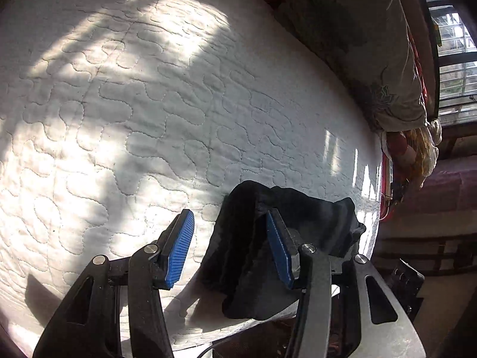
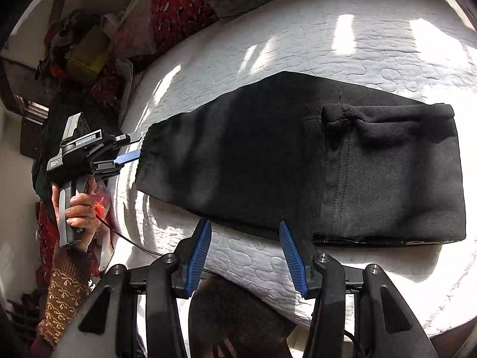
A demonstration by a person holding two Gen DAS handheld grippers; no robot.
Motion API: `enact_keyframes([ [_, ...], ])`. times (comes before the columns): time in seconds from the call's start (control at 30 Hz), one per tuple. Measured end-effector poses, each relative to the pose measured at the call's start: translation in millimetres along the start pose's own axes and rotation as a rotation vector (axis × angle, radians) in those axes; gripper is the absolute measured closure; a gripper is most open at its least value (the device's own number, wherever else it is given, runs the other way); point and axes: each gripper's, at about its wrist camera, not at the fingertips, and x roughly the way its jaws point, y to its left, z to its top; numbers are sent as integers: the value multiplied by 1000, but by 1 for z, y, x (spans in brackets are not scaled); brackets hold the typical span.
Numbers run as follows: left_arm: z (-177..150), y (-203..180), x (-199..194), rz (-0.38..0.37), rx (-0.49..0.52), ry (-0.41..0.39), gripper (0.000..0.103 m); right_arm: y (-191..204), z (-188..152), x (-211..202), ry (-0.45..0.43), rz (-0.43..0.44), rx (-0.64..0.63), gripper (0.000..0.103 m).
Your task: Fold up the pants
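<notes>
We are looking at the black pants (image 2: pixel 298 161) lying folded into a flat band on the quilted white mattress (image 2: pixel 372 47), long axis running side to side across the right wrist view, just ahead of the right gripper (image 2: pixel 246 253), whose jaws are standing partly open and holding nothing. The left gripper (image 1: pixel 229 247) is sitting at the band's narrow end, jaws partly open, cloth by one pad but ungripped. Fold layers and the far edge are staying hard to read.
</notes>
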Motion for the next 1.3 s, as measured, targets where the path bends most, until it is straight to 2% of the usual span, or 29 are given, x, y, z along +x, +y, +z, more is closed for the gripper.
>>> enact_keyframes([
  [0.1, 14, -11, 19, -66, 62, 80, 53, 6, -1, 9, 9, -19, -1, 52],
  [0.2, 21, -22, 37, -104, 122, 162, 44, 17, 0, 13, 19, -27, -11, 52],
  [0.23, 24, -24, 40, -129, 135, 177, 37, 19, -1, 14, 24, -30, -16, 52],
  [0.3, 28, -24, 41, -190, 134, 204, 31, 25, -4, 17, 34, -36, -31, 52],
  [0.37, 30, -25, 45, -222, 137, 219, 31, 32, -4, 21, 43, -40, -44, 52],
  [0.47, 26, -36, 43, -204, 214, 234, 30, 46, -5, 27, 46, -50, -75, 52],
  [0.6, 21, -47, 38, -138, 280, 254, 32, 77, -5, 36, 0, -87, -171, 52],
  [0.7, 24, -45, 37, -119, 247, 276, 39, 111, -9, 45, -68, -158, -313, 50],
  [0.73, 25, -42, 37, -119, 236, 286, 39, 121, -12, 50, -84, -175, -356, 46],
  [0.93, 29, -35, 40, -121, 195, 316, 39, 170, -32, 95, -170, -335, -585, 46],
  [1.07, 33, -32, 43, -124, 169, 333, 39, 180, -37, 113, -205, -415, -626, 46],
  [1.2, 33, -31, 42, -126, 176, 332, 39, 167, -41, 91, -228, -348, -545, 45],
  [1.3, 33, -29, 41, -133, 166, 327, 39, 166, -45, 95, -183, -344, -550, 41],
])
